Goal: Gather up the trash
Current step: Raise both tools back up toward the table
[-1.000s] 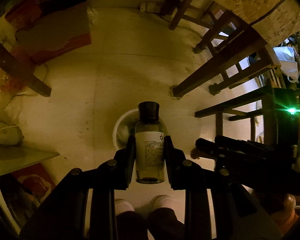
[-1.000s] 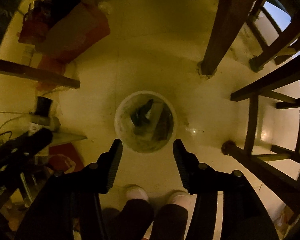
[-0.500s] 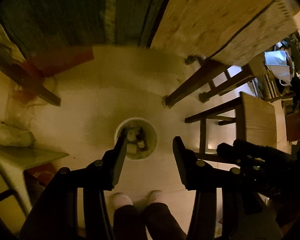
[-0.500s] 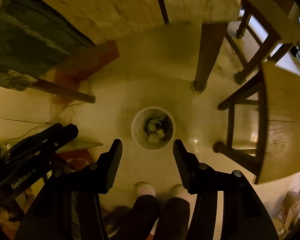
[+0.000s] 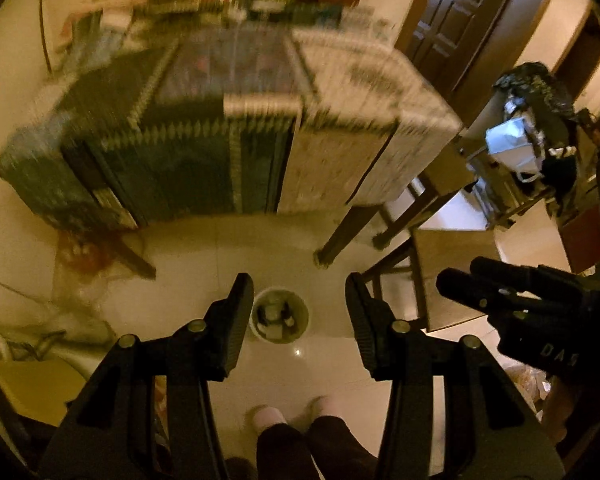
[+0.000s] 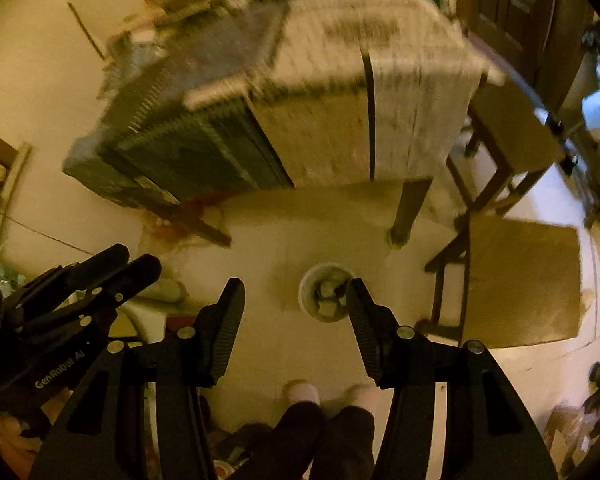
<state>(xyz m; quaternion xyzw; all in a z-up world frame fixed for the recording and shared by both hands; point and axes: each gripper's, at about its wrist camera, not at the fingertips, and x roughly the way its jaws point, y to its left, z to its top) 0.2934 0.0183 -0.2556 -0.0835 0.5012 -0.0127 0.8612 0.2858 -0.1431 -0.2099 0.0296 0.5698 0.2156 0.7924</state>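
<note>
Bin [image 5: 281,314] sits upright on pale floor [image 5: 228,252], mouth up, trash [image 5: 274,316] lying jumbled inside with no axis I can read. It stands just ahead of the person's feet [image 5: 268,416], near the table leg [image 5: 336,240]. Left gripper [image 5: 298,314] has fingers spread with nothing between them; right gripper [image 6: 296,320] likewise. Open floor around the bin; table [image 5: 340,128] ahead, stool [image 6: 524,276] to the right. Left view shows the cluttered chair [image 5: 516,148]; right view shows the left gripper's side [image 6: 80,292].
</note>
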